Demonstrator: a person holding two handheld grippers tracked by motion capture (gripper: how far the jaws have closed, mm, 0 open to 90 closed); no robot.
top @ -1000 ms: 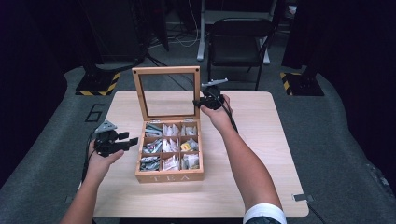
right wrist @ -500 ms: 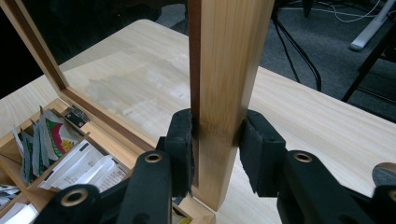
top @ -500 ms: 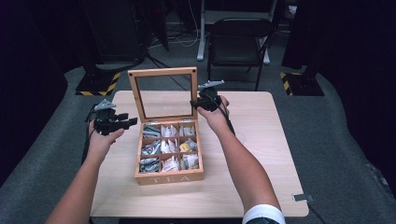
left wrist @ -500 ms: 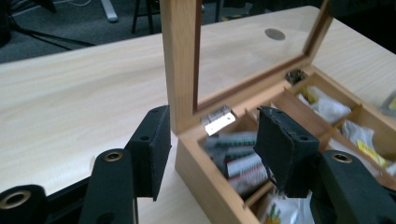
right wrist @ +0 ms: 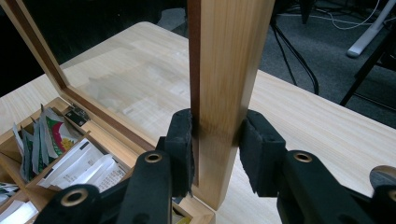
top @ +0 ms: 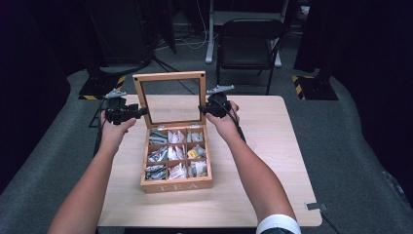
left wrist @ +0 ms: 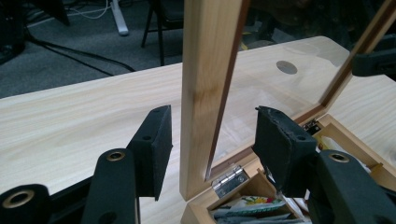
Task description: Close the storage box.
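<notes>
Gripping the upright lid (right wrist: 229, 70) frame, right gripper (right wrist: 215, 140) fingers, left gripper (left wrist: 212, 140) fingers closing, not touching, tea packets (top: 176, 156) partly hidden.

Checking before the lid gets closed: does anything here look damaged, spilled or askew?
Nothing spilled or askew. One oddity: the inner pad of the left gripper looks chipped along its top edge. The lid stands upright, tea bags in their compartments.

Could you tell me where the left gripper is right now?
In the high view, the left gripper is at the left edge of the raised lid, jaws straddling it without touching.
</notes>
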